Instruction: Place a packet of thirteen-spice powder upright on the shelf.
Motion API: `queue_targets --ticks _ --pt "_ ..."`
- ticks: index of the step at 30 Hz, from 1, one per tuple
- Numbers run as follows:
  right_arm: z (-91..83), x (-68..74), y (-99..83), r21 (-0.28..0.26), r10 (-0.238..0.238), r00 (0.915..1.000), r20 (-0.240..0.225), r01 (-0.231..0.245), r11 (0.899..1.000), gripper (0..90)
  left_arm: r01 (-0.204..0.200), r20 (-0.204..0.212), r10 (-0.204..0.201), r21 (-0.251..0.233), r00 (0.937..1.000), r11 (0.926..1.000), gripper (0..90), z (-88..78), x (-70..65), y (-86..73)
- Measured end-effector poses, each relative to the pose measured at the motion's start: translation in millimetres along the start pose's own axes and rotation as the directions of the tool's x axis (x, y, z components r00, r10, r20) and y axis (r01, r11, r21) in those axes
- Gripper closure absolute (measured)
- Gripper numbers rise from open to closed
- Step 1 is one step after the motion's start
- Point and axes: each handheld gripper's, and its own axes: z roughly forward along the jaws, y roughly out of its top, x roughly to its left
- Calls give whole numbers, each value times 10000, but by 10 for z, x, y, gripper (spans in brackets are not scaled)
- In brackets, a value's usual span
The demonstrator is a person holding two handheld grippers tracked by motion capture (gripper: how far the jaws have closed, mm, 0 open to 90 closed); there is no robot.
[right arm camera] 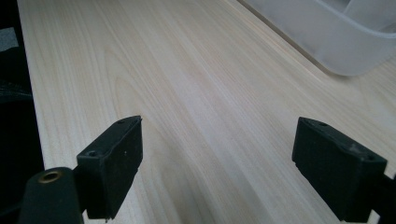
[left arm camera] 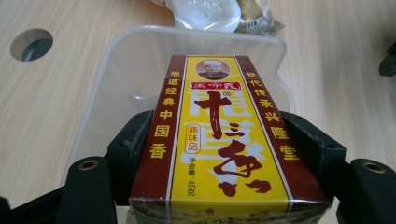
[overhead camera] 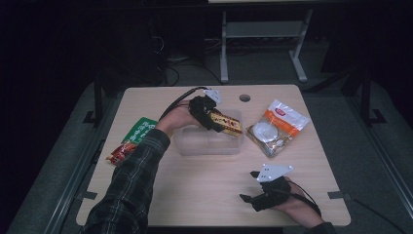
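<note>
One light, stiff spice box (left arm camera: pixel 215 140) hangs over the clear plastic tub (overhead camera: pixel 187 146), clamped across its long sides by the left gripper (overhead camera: pixel 210 118), likely crushable; the right gripper (right arm camera: pixel 233 172) gapes empty.

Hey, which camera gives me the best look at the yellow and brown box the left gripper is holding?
The left gripper view: the yellow and brown box is close up there, label readable, clamped between the black jaws over the clear plastic container. In the high view the box is small, held by the left gripper. The right gripper view looks across bare table.
</note>
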Motion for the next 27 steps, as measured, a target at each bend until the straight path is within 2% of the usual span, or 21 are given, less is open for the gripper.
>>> queue_targets --ticks 21,27 --pt "5 2 4 98 4 10000 -63 -3 10000 160 -94 -76 89 -632 9999 9980 307 -5 0 66" --pt "7 6 4 135 12 9999 -102 -11 9999 160 5 -44 -10 -1123 10000 9937 309 24 5 110"
